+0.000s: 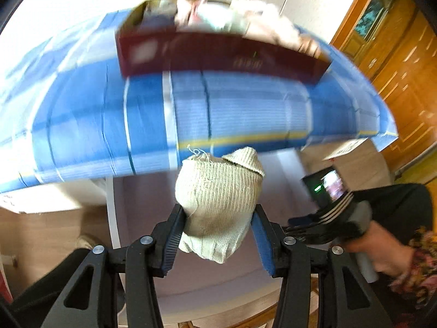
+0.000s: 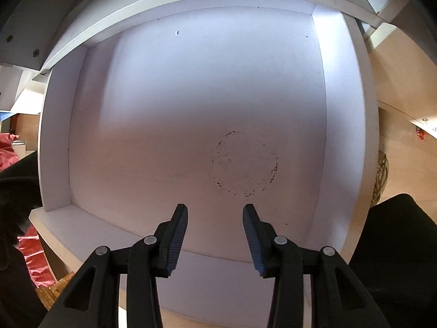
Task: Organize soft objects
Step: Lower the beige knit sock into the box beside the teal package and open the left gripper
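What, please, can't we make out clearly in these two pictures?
- Left wrist view: what fills the dark red box on the blue cloth, smeared by motion blur.
- Left wrist view: the underside of the rolled sock, hidden behind the left tongs.
- Right wrist view: the drawer front, behind the right tongs.

Left wrist view: blue checked cloth (image 1: 191,109) and dark red box (image 1: 218,54) on it motion-blurred; box's gold print unreadable, its contents a pale smear. Rolled beige sock (image 1: 218,205) hides its sides behind the blue pads (image 1: 173,242). Gripper bodies cut off by bottom edge. Right wrist view: white drawer (image 2: 341,109) near rim partly hidden by the fingers (image 2: 179,235); red cloth (image 2: 35,257) and woven basket (image 2: 381,177) mostly hidden.
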